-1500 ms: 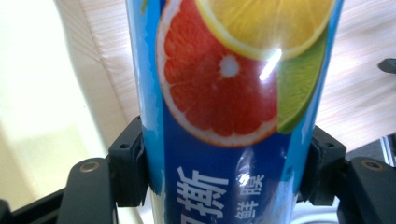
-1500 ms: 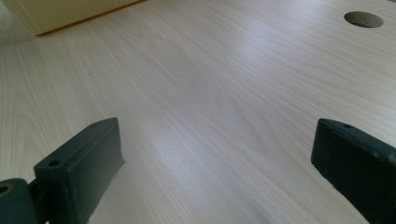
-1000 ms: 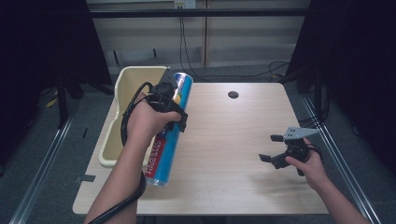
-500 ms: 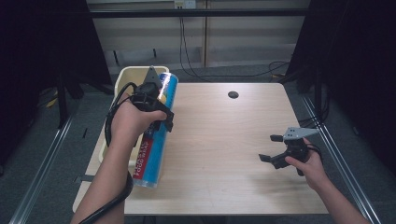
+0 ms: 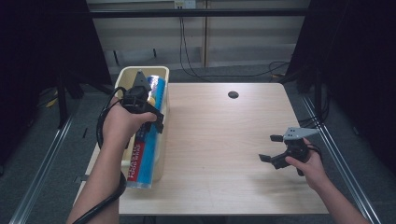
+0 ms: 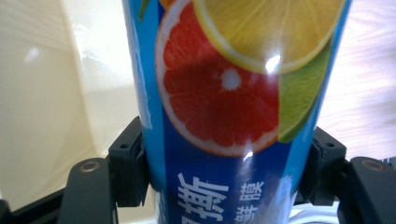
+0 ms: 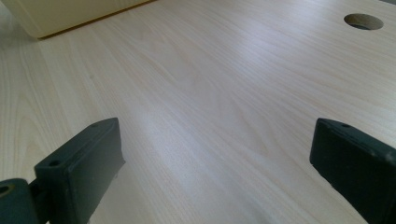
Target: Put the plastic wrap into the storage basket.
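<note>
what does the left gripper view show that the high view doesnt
Left gripper view alone: the fruit print on the blue tube, with a red grapefruit slice, a yellow slice, a green wedge and white characters, and the two black jaws pressed against the tube's sides.

High view alone: the whole table, its round hole, the left gripper and the hand holding it, and the right gripper with its jaws apart over bare wood.

Both: the blue tube held by the left gripper, the cream bin beside it, and the pale wooden tabletop.
</note>
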Tool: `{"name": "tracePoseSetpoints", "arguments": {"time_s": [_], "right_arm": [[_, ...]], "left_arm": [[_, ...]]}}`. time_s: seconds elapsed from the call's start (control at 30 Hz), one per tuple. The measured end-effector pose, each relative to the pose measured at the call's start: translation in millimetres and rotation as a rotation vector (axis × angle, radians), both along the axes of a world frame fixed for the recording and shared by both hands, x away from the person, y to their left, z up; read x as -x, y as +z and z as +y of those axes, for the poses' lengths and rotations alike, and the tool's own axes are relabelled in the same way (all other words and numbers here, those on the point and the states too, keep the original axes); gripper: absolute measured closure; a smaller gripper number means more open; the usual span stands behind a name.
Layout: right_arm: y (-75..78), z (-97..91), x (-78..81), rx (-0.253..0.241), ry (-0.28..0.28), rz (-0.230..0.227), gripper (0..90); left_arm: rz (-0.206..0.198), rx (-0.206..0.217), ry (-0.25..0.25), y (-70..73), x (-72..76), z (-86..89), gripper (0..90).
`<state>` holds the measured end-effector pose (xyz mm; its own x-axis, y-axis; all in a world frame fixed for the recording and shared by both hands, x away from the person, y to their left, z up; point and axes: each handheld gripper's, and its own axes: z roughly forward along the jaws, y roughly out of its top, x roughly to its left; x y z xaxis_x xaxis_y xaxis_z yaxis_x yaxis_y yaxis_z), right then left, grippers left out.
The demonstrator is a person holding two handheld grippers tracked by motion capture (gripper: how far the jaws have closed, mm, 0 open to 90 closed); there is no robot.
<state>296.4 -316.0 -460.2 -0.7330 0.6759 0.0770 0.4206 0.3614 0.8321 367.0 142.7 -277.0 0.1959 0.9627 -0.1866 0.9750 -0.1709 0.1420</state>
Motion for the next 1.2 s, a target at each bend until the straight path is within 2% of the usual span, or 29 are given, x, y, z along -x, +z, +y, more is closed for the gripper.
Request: {"name": "tracePoseSetpoints", "arguments": {"time_s": [0.27,0.3,0.6,0.7,0.87,1.2], "right_arm": [[-0.1,0.7,0.4,-0.001,0.003,0.001,2.1],[-0.3,1.1,0.6,0.000,0.006,0.004,2.1],[-1.8,1.3,0.4,0.001,0.013,0.008,2.2],[-1.9,1.2,0.4,0.006,0.009,0.006,2.2],[-1.9,2.1,0.5,0.006,0.014,0.005,2.2],[-3.1,3.4,0.2,0.013,0.022,0.010,2.2]], "left_arm": [[0.002,0.020,0.049,-8.7,-7.0,12.1,32.3],[-0.002,0.015,0.042,-10.0,-8.0,13.4,32.3],[0.014,0.038,0.084,-18.3,-12.6,17.0,32.2],[0.016,0.037,0.084,-20.4,-13.5,19.6,32.2],[0.022,0.047,0.119,-25.7,-14.7,20.9,32.2],[0.042,0.035,0.137,-39.0,-20.1,18.7,32.2]]}}
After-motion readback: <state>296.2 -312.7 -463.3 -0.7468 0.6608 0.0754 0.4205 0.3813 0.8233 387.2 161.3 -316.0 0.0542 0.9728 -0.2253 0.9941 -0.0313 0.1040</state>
